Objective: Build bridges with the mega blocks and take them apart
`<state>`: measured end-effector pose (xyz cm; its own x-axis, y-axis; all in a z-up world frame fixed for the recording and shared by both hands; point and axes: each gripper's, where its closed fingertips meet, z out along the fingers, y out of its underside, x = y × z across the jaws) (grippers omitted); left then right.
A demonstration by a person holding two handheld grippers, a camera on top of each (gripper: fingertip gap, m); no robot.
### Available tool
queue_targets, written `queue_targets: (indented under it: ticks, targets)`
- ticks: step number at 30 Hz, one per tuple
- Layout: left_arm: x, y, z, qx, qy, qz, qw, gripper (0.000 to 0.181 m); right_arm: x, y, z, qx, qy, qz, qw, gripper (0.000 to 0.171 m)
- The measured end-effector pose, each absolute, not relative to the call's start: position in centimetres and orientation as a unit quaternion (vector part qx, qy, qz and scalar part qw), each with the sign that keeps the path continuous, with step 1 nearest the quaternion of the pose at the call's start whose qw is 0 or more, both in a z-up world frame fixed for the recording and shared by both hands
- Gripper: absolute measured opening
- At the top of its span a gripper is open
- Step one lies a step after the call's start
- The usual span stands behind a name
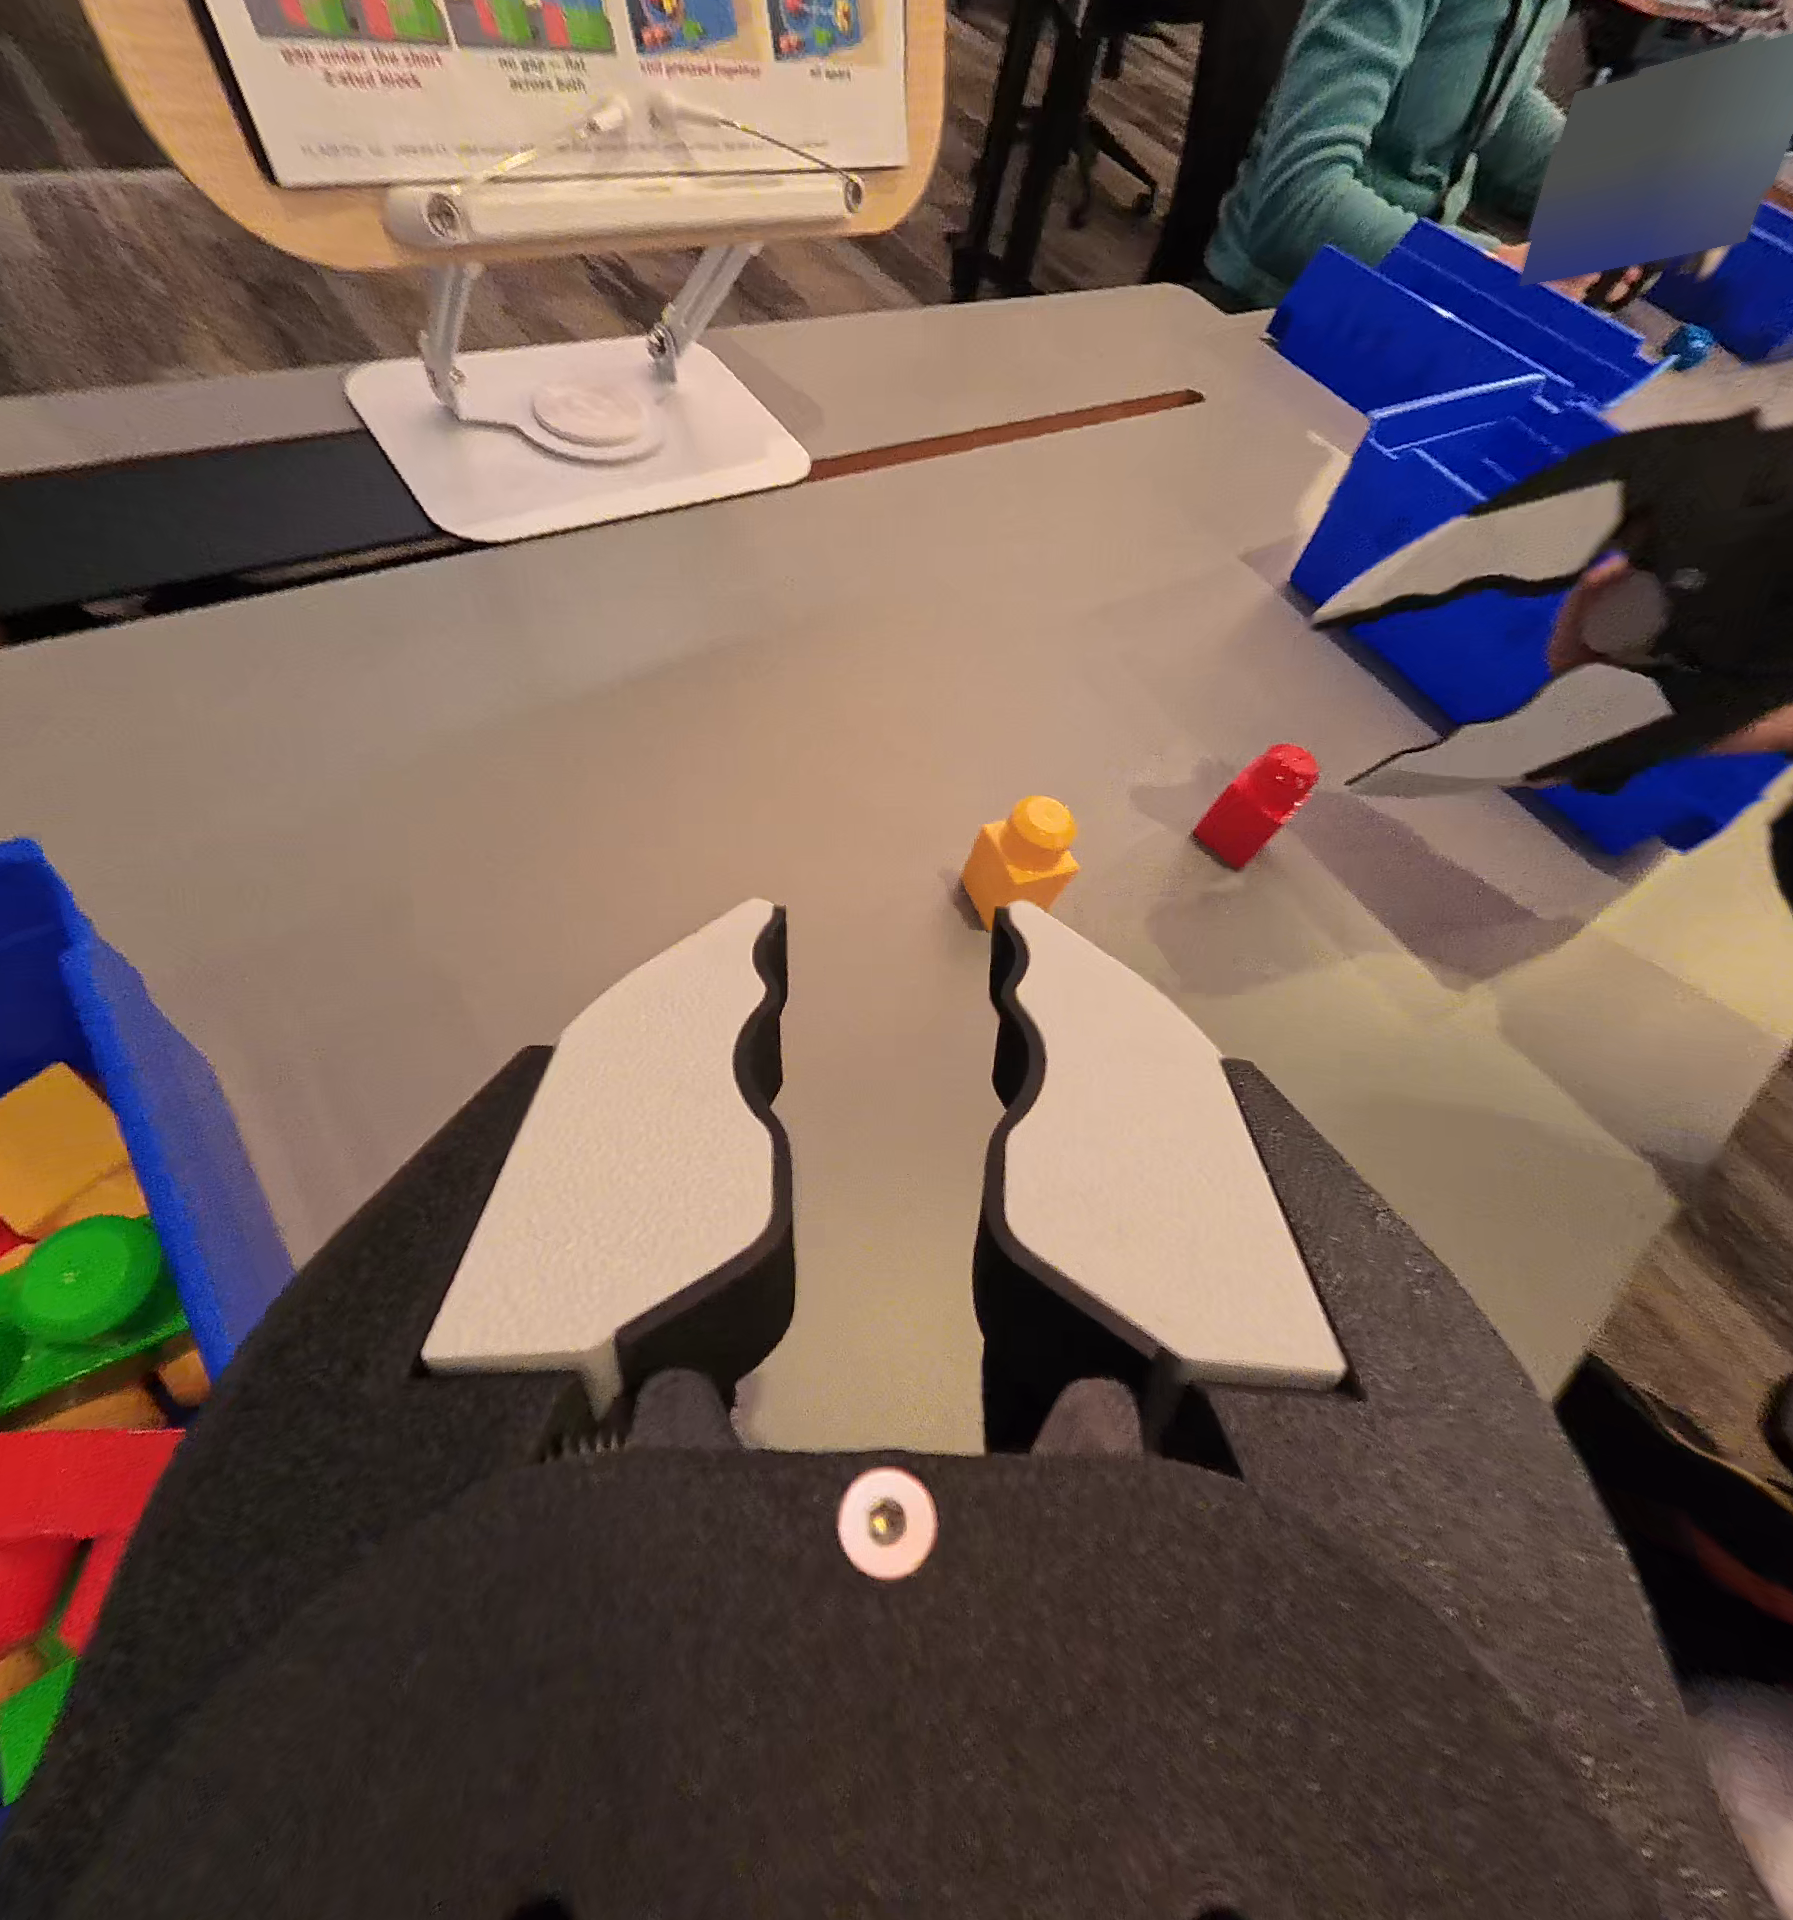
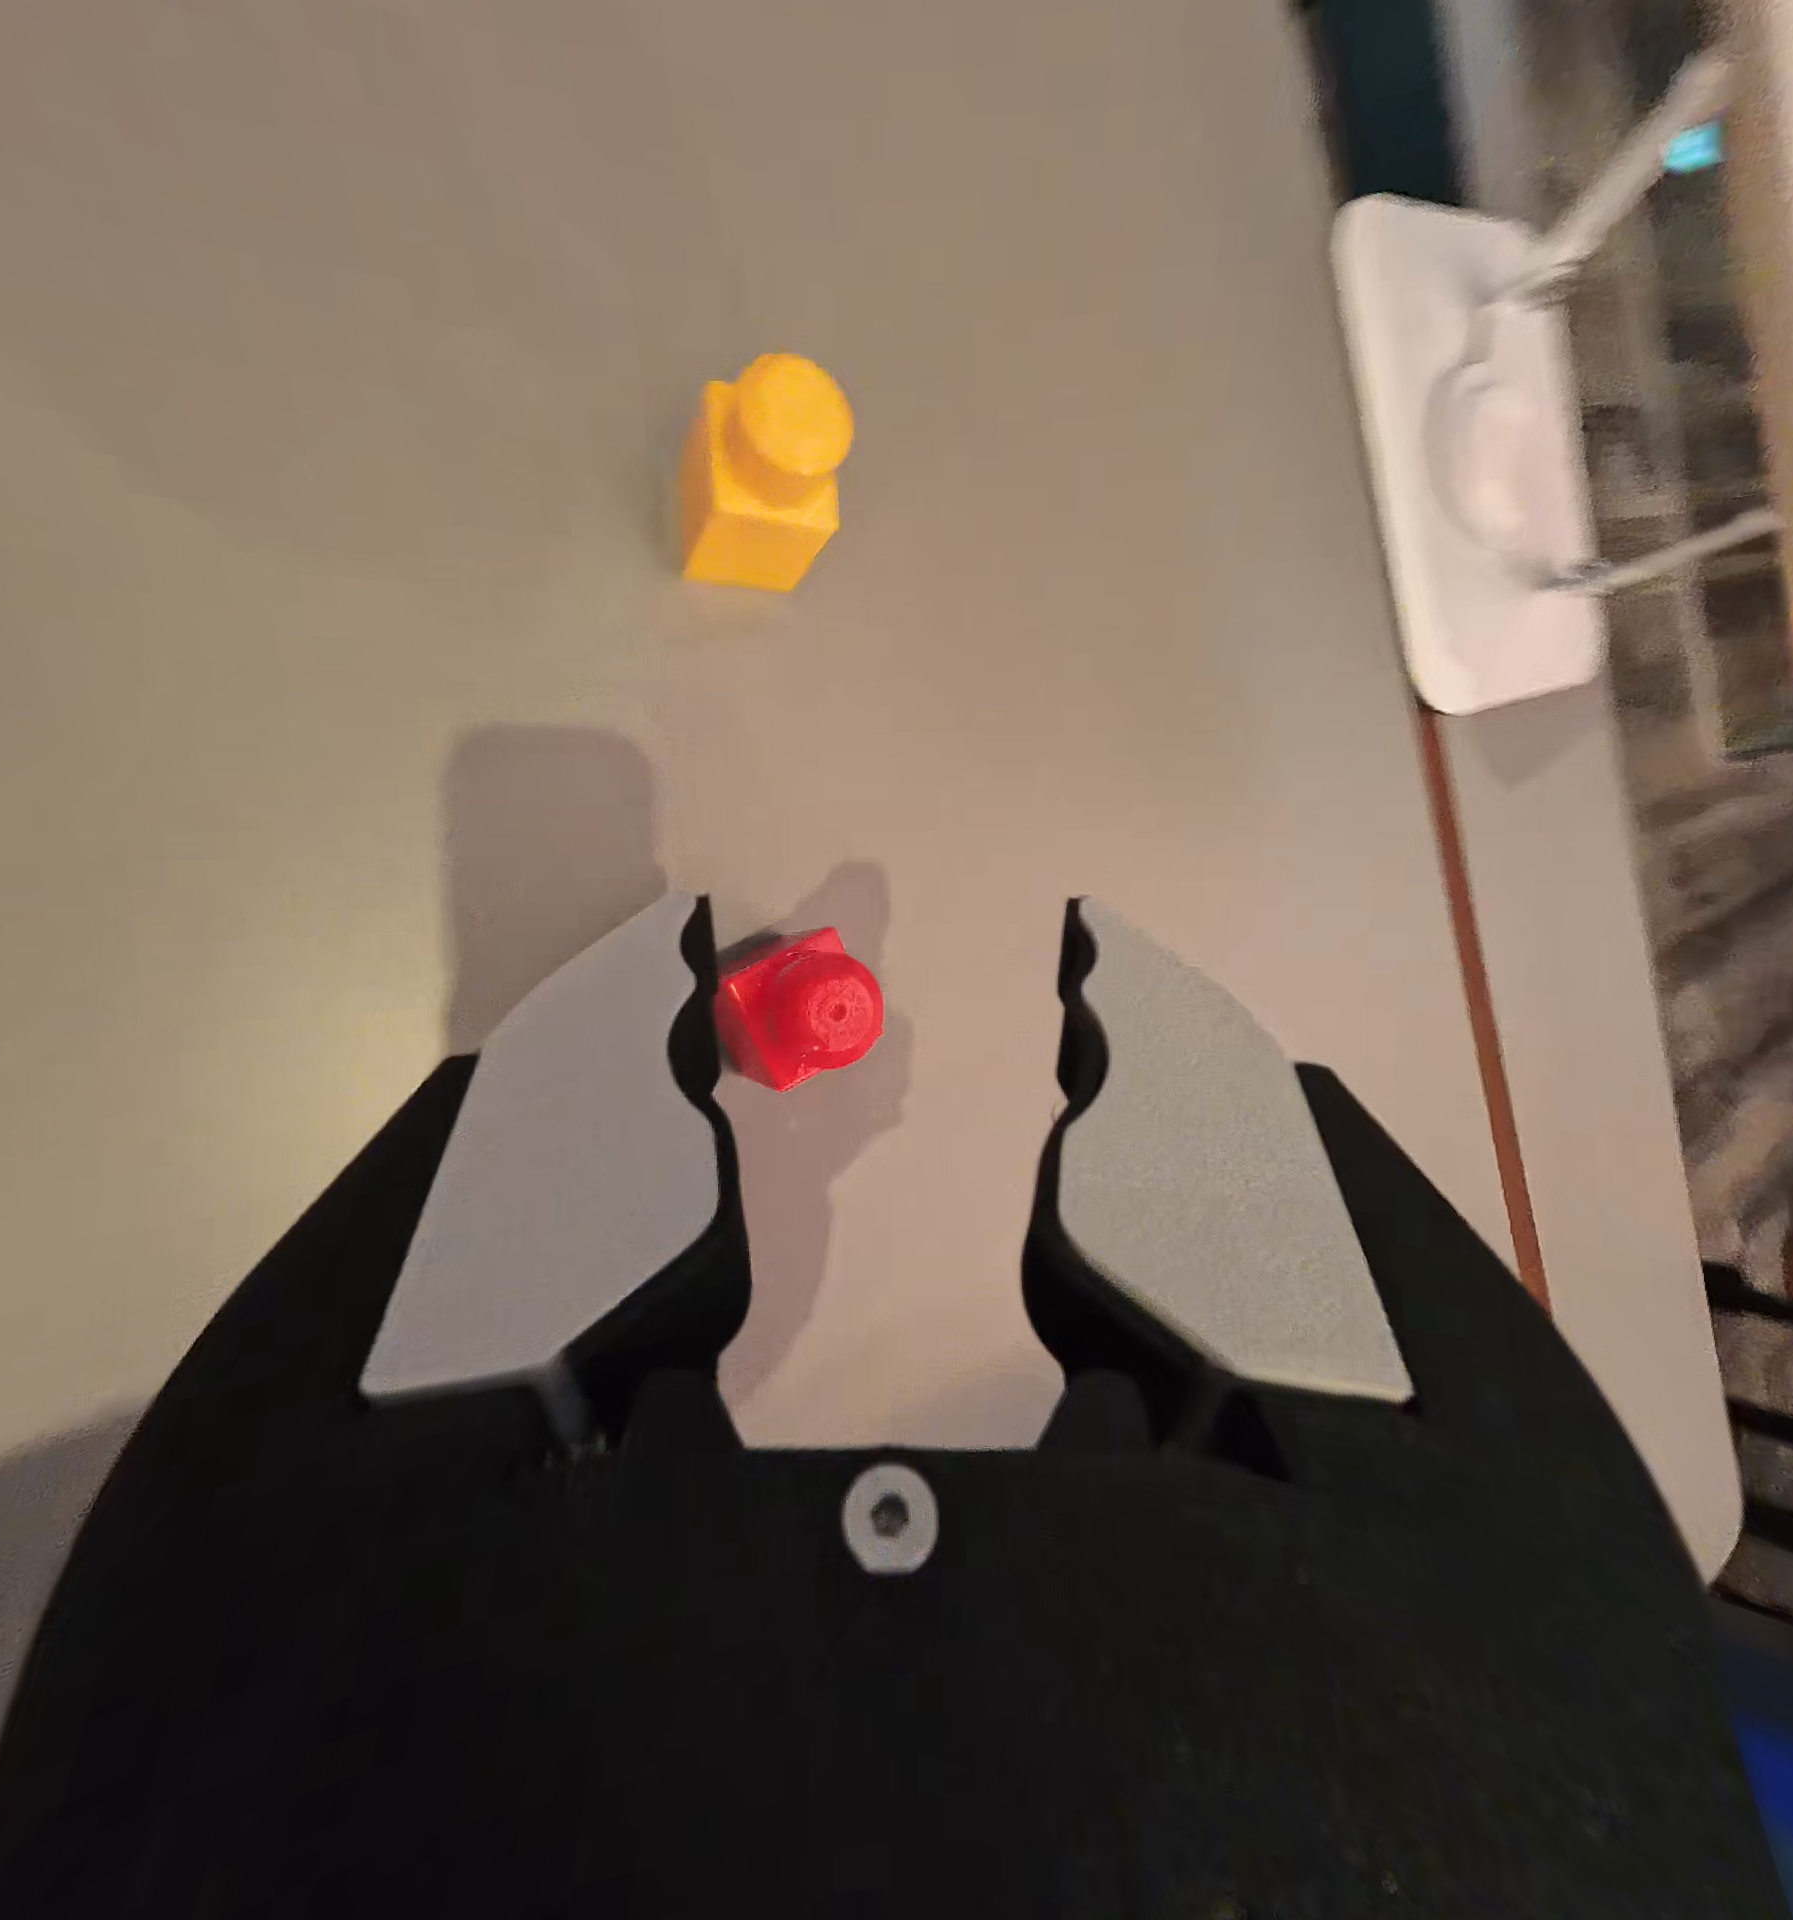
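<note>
A small red one-stud block (image 1: 1256, 802) lies tipped on the grey table (image 1: 663, 748). A small orange one-stud block (image 1: 1022, 857) stands upright to its left. My left gripper (image 1: 887, 920) is open and empty, low over the table, its right fingertip just in front of the orange block. My right gripper (image 2: 887, 920) is open above the red block (image 2: 798, 1008), which sits between the fingers close to the left one; the orange block (image 2: 762, 478) lies beyond. The right gripper also shows in the left wrist view (image 1: 1333, 701), its fingertips just right of the red block.
A blue bin (image 1: 92, 1049) with several loose red, green and yellow blocks stands at the left. More blue bins (image 1: 1443, 416) stand at the back right. A white stand (image 1: 580, 436) holding an instruction sheet is at the far table edge. A person in a teal sleeve (image 1: 1391, 135) sits beyond.
</note>
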<state>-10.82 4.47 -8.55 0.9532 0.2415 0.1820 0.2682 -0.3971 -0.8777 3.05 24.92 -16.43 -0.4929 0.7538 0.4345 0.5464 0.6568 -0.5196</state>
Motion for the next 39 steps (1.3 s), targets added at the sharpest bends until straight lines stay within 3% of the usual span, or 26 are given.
queue_targets:
  ticks: [4,10,18,20,24,29,39]
  targets:
    - [-10.8,4.6,-8.4,-0.828,-0.154,0.058,0.536,0.039,4.5,26.2,-16.7,-0.470,-0.741,0.191,0.439,0.075]
    - [-11.3,4.3,-8.2,-0.803,-0.183,0.128,0.552,0.039,5.9,26.7,-18.3,-0.602,-0.607,0.199,0.480,0.060]
    - [-10.9,4.1,-10.6,-0.799,-0.203,0.144,0.548,0.043,5.4,27.2,-22.2,-0.678,-0.566,0.158,0.442,0.060]
    - [-10.9,4.0,-10.8,-0.800,-0.203,0.146,0.546,0.043,5.1,26.9,-22.7,-0.685,-0.566,0.174,0.425,0.045]
    - [-10.9,3.8,-10.7,-0.800,-0.200,0.144,0.547,0.042,4.9,27.1,-23.7,-0.700,-0.566,0.173,0.400,0.036]
    - [-10.9,3.4,-10.5,-0.798,-0.195,0.141,0.553,0.041,3.6,26.2,-23.7,-0.670,-0.599,0.210,0.386,0.036]
    - [-10.4,2.6,-10.6,-0.804,-0.176,0.149,0.547,0.039,-1.2,21.6,-23.6,-0.405,-0.797,0.330,0.304,0.036]
